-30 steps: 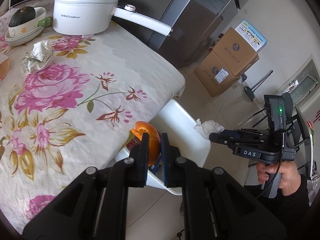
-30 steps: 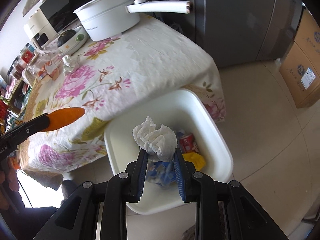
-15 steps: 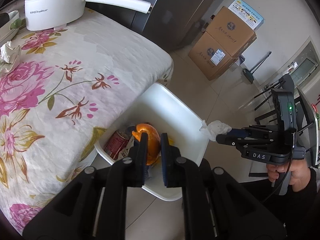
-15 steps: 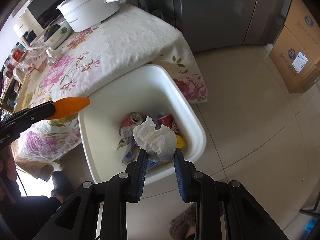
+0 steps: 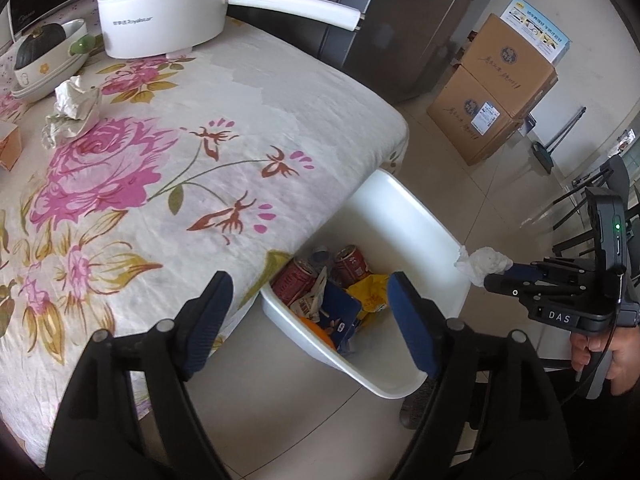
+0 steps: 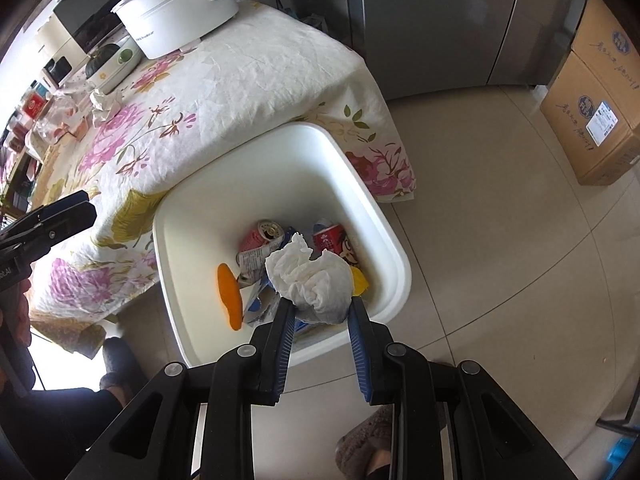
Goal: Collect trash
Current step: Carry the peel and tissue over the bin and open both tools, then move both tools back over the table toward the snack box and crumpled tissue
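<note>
Pale floor tiles surround a white bin (image 6: 400, 276) tucked against the flowered desk (image 5: 224, 128). Over the bin, the right gripper (image 6: 322, 312) pinches a crumpled white tissue (image 6: 310, 284), which hides part of the rubbish below. An orange peel (image 6: 229, 294) lies inside beside red cans (image 6: 260, 238); other wrappers there are hard to make out. The left gripper (image 5: 308, 320) stands wide apart, holding nothing. Far on the desk, another crumpled tissue (image 5: 74, 106) lies near a white pot (image 5: 160, 8).

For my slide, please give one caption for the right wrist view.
Right gripper holds a tissue over the bin; peel lies inside.
</note>
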A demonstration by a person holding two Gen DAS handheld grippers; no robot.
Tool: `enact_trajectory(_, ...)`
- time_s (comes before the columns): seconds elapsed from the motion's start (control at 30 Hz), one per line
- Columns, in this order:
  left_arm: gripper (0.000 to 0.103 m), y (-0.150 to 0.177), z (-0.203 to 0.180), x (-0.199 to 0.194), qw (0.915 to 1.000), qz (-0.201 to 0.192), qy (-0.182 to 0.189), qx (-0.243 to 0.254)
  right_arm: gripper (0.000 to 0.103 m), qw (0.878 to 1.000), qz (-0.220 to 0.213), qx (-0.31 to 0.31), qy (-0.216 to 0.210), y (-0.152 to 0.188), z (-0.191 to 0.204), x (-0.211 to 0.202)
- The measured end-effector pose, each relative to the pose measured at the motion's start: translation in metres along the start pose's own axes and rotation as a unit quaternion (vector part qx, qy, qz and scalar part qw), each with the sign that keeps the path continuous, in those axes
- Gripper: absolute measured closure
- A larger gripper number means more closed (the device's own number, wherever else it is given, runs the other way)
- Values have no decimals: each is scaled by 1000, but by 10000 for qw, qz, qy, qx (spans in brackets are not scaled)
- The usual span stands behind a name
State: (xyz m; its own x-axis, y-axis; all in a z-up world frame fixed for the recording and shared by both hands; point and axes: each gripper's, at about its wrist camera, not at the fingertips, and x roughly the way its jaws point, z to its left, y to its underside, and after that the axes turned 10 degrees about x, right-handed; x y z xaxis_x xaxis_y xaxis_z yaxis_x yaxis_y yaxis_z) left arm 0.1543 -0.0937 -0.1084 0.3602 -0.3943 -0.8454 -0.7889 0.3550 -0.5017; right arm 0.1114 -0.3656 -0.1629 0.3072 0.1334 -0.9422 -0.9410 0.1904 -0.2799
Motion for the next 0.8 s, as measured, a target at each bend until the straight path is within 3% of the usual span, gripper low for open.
enact_trajectory(0.33, 6, 11, 34, -21, 9979, 79, -616, -159, 72, 10000, -46, 35, 25, -6, 15, 2)
enact_trajectory(0.47, 4, 19, 50, -30, 9970, 94, -732, -253, 37, 9996, -64, 260, -92, -10, 18, 1)
enact_trajectory(0.8, 3, 40, 87, -59, 9938, 11, -938, -595, 26, 9996, -197, 86, -160, -21, 56, -4)
